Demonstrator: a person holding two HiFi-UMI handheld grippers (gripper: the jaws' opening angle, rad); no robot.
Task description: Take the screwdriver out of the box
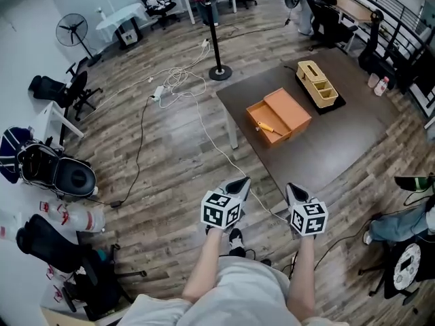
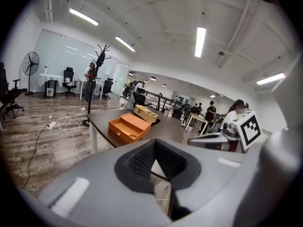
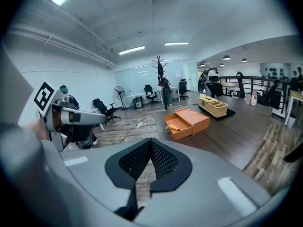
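An orange box (image 1: 282,114) stands on the dark table (image 1: 340,134), its drawer pulled open toward the table's near-left edge. The screwdriver (image 1: 270,128), with a yellow-orange handle, lies inside the drawer. My left gripper (image 1: 239,182) and right gripper (image 1: 293,192) hover side by side over the floor, well short of the table, both shut and holding nothing. The left gripper view has the box (image 2: 129,128) and screwdriver (image 2: 126,133) far beyond the closed jaw tips (image 2: 155,141). In the right gripper view the box (image 3: 187,122) and screwdriver (image 3: 173,127) lie ahead of the shut gripper (image 3: 151,139).
A wicker basket (image 1: 317,83) sits on a black mat at the table's far side. A pole on a round base (image 1: 219,70) stands by the far-left corner. White cables (image 1: 178,80) trail over the wooden floor. Office chairs and a fan (image 1: 73,29) stand at the left.
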